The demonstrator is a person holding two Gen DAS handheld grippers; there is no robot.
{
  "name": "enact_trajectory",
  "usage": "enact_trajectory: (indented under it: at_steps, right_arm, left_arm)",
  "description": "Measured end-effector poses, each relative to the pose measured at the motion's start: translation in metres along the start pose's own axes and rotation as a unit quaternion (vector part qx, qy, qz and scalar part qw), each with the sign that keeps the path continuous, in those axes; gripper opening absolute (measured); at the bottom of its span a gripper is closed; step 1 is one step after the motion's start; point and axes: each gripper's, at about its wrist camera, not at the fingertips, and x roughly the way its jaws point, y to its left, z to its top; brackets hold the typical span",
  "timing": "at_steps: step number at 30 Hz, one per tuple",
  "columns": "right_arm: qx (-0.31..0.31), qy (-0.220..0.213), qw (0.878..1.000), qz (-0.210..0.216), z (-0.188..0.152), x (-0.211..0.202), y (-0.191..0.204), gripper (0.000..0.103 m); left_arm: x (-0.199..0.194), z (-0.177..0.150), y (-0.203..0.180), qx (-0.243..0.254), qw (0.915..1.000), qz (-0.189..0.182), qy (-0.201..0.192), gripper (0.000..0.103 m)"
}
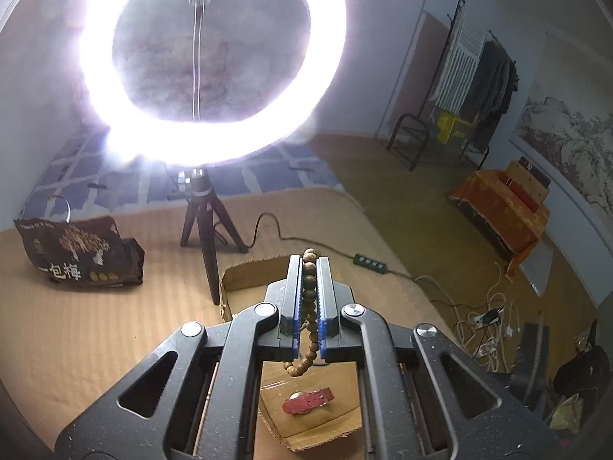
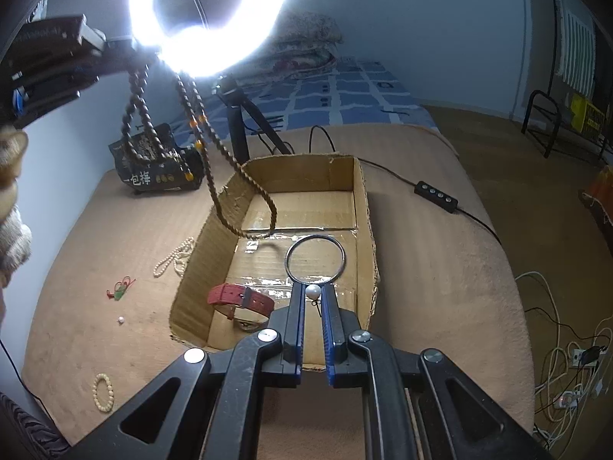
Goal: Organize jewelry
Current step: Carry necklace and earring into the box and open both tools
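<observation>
over the cardboard box on the bed | left hand-held gripper pinching the wooden bead strand, its loop touching the box floor | right hand-held gripper pinching the pearl hoop | we advise lowering both fully before release, clear of the red watch

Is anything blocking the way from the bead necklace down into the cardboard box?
Nothing visible does. The necklace hangs from the left gripper with its lowest loop already over the open box; only the red watch lies inside, at the near end.
</observation>
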Motion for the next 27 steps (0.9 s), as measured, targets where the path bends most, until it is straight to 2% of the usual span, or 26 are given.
enact_trajectory:
  at_steps: [8, 14, 15, 17, 18, 19, 20, 22, 27]
  right_arm:
    - [0.004, 0.016, 1.000, 0.006, -0.002, 0.020, -0.003, 0.006]
    - [0.001, 0.027, 1.000, 0.007, -0.003, 0.033, -0.001, 0.008]
    - [0.001, 0.028, 1.000, 0.007, -0.003, 0.034, -0.001, 0.011]
    - [0.001, 0.024, 1.000, 0.003, -0.002, 0.035, 0.000, 0.036]
    - [0.000, 0.022, 1.000, -0.001, -0.002, 0.035, 0.001, 0.042]
    - [-0.001, 0.021, 1.000, -0.006, -0.002, 0.035, 0.002, 0.054]
    - [-0.001, 0.019, 1.000, -0.010, -0.001, 0.035, 0.002, 0.067]
    - [-0.001, 0.013, 1.000, -0.014, -0.001, 0.033, 0.004, 0.080]
    - [-0.007, 0.007, 1.000, -0.019, -0.001, 0.029, 0.009, 0.086]
  left_arm:
    - [0.041, -0.021, 0.006, -0.004, 0.9990, 0.001, 0.045, 0.004]
    - [0.057, -0.032, 0.011, -0.007, 0.9978, 0.005, 0.066, 0.004]
    - [0.059, -0.033, 0.012, -0.007, 0.9975, 0.004, 0.070, 0.004]
    - [0.060, -0.034, 0.014, -0.008, 0.9972, 0.005, 0.074, 0.004]
    - [0.061, -0.034, 0.016, -0.009, 0.9970, 0.007, 0.077, 0.004]
    - [0.061, -0.034, 0.017, -0.009, 0.9968, 0.007, 0.079, 0.007]
    - [0.061, -0.035, 0.018, -0.010, 0.9966, 0.008, 0.081, 0.013]
    - [0.058, -0.036, 0.019, -0.008, 0.9968, 0.008, 0.078, 0.046]
    - [0.049, -0.038, 0.024, -0.003, 0.9974, 0.019, 0.069, 0.047]
